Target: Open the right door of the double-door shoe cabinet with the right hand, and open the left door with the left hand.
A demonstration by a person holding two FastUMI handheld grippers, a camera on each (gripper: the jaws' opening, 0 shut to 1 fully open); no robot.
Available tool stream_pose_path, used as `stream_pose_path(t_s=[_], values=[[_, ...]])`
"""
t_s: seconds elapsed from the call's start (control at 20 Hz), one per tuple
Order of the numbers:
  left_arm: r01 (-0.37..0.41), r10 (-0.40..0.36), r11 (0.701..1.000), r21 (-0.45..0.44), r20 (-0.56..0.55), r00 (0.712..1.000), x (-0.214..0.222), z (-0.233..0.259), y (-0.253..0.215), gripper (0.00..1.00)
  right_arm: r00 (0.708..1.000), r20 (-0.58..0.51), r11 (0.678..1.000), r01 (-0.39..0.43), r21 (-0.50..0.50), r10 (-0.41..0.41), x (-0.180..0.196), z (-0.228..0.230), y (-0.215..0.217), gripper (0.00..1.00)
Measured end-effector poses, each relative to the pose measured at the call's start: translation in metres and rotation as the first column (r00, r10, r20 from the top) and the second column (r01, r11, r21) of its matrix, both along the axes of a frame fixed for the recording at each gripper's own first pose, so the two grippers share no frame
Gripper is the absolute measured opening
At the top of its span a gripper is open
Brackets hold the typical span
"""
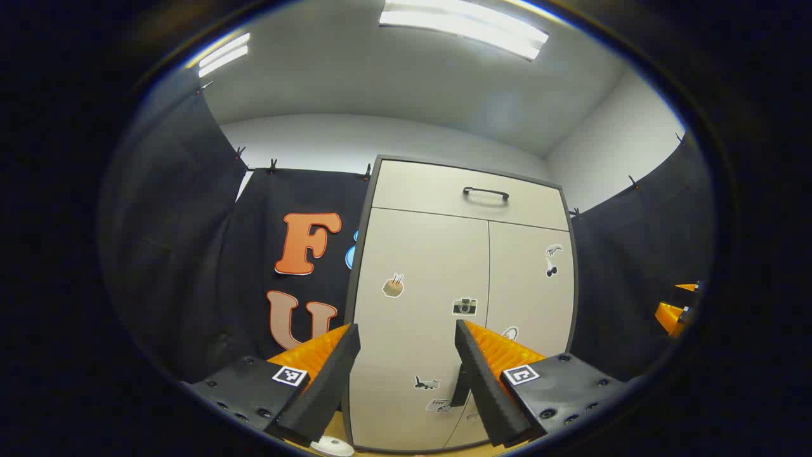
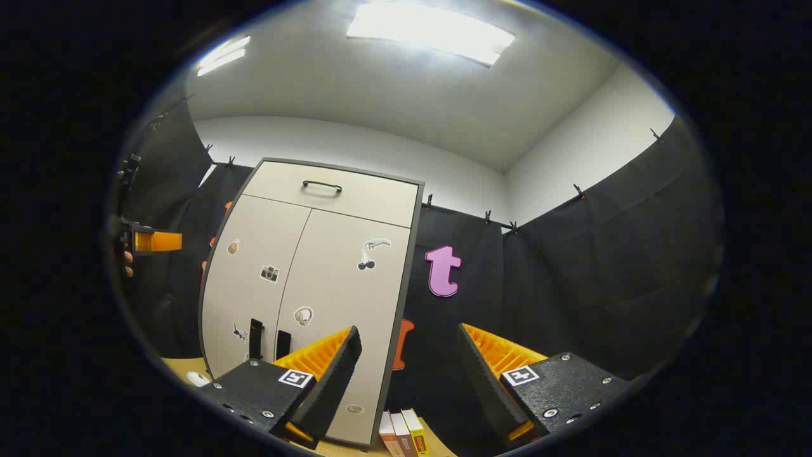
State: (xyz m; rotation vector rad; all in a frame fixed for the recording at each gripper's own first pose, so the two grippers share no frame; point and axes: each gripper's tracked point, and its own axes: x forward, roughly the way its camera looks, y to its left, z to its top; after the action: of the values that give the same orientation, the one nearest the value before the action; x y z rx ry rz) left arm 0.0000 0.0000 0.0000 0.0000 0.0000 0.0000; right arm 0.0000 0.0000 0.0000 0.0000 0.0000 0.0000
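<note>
Pale cabinet [image 1: 463,298] on a wooden floor [image 2: 184,367], doors closed, against black cloth [image 2: 571,273]. White ceiling [image 1: 393,89], strip lights. Both jaws spread wide, empty.

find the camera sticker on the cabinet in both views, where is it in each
Left gripper view: the camera sticker sits mid-picture on the left door, close to the door seam, above the gap between this gripper's fingers.
Right gripper view: the camera sticker is left of centre, again on the left door beside the seam.
Shared landmark: the drawer handle at the cabinet's top.
</note>
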Motion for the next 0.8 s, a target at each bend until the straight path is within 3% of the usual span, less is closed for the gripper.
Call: stream_pose_path(t_s=[0.35, 0.8], values=[[0.01, -0.01, 1.0, 0.01, 0.011, 1.0, -0.001, -0.001, -0.003, 0.96, 0.999, -0.046, 0.999, 0.025, 0.024, -0.024, 0.003, -0.014, -0.013, 0.92], [-0.055, 0.055, 0.998, 0.011, 0.007, 0.998, -0.007, 0.002, 0.009, 0.96, 0.997, -0.079, 0.999, 0.013, 0.035, -0.01, 0.011, -0.027, -0.01, 0.92]])
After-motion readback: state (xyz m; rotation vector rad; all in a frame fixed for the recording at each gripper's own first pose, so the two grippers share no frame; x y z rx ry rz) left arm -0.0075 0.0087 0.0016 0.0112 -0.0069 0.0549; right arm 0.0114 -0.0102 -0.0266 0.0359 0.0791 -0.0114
